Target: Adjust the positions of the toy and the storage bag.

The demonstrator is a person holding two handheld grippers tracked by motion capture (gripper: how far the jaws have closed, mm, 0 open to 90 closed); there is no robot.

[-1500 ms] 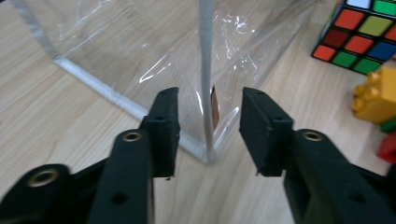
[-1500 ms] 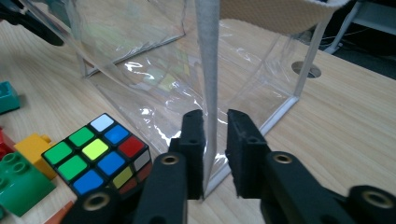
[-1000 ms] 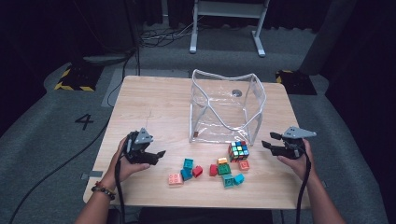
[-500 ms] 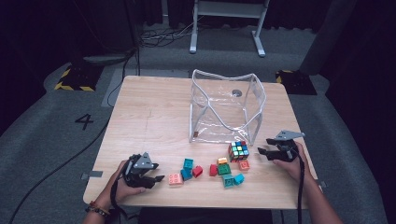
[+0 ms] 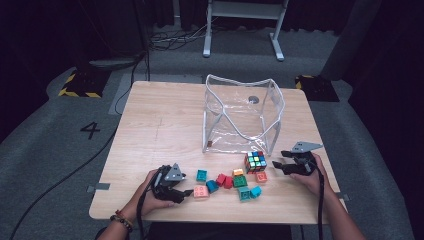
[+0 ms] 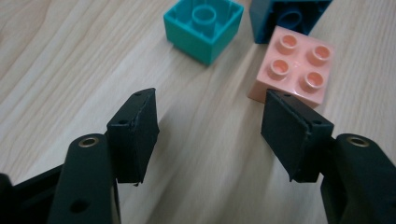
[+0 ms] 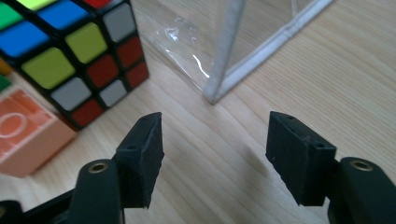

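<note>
Now L gripper (image 6: 210,107) open + empty, pink brick (image 6: 292,65) on table just past 1 jaw; R gripper (image 7: 215,130) just opened wider, empty, near cube (image 7: 70,51); risk: off-centre close shoves brick away

A light wooden table (image 5: 165,125) stands on grey carpet (image 5: 60,150) marked with a black "4" (image 5: 92,130). Far behind, a white metal stand (image 5: 242,20) rises from the floor; yellow-black striped blocks (image 5: 77,85) lie left and right. The surroundings are dark.
</note>
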